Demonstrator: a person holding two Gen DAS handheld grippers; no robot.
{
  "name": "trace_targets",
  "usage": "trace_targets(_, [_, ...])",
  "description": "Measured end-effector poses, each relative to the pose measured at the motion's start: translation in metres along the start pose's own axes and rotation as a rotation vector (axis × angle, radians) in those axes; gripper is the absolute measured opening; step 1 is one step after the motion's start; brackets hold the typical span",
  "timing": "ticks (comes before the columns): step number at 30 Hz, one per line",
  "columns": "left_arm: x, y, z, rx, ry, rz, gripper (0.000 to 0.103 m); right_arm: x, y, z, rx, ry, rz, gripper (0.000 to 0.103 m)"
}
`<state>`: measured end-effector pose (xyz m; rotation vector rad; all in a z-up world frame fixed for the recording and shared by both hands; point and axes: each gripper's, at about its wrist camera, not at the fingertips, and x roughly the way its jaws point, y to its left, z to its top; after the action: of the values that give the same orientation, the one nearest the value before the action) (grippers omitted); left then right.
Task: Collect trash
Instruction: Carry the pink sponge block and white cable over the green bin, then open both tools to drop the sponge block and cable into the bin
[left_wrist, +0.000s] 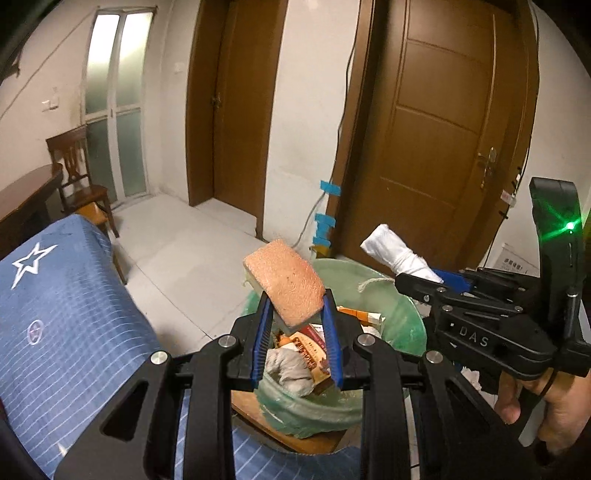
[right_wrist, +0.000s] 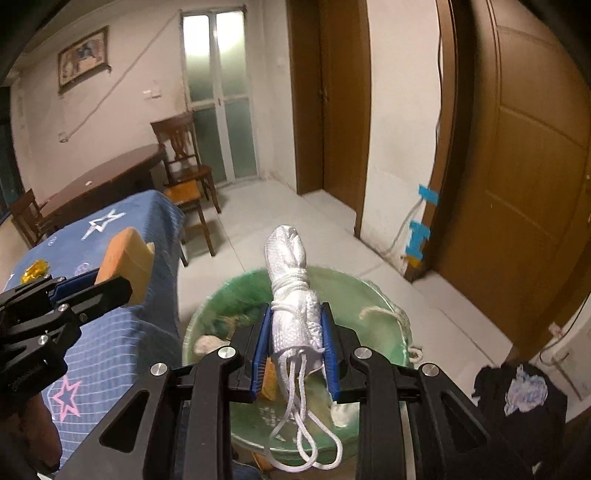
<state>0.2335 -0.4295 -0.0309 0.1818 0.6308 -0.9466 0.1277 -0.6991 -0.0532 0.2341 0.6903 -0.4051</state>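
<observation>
My left gripper (left_wrist: 295, 306) is shut on an orange and yellow sponge (left_wrist: 284, 282) and holds it above the trash bin (left_wrist: 406, 317), which has a green liner and holds wrappers and crumpled paper. The sponge also shows in the right wrist view (right_wrist: 125, 264). My right gripper (right_wrist: 295, 321) is shut on a white rope bundle (right_wrist: 291, 295), held upright over the bin (right_wrist: 229, 299); its loose loops hang down. In the left wrist view the right gripper (left_wrist: 424, 277) and the bundle (left_wrist: 391, 254) are at the right of the bin.
A table with a blue star-print cloth (left_wrist: 62, 306) stands left of the bin; a gold wrapper (right_wrist: 35, 269) lies on it. Wooden chairs (right_wrist: 184, 166) and a dark table (right_wrist: 99, 184) stand behind. Brown doors (left_wrist: 443, 129) are on the right. A dark bag (right_wrist: 517, 395) lies on the floor.
</observation>
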Motion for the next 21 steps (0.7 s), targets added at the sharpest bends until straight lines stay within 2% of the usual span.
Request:
trace_targets(6, [0.039, -0.012, 0.003, 0.031, 0.071, -0.038, 0.025, 0.038, -0.028, -0.002, 0.031, 0.073, -0.013, 0.027])
trace_targets(11, [0.065, -0.017, 0.000, 0.043, 0.122, -0.051, 0.025, 0.049, -0.029, -0.008, 0.028, 0.104, -0.016, 0.027])
trace_targets(21, [0.084, -0.023, -0.003, 0.050, 0.151, -0.066, 0.025, 0.059, -0.033, -0.011, 0.027, 0.114, -0.018, 0.027])
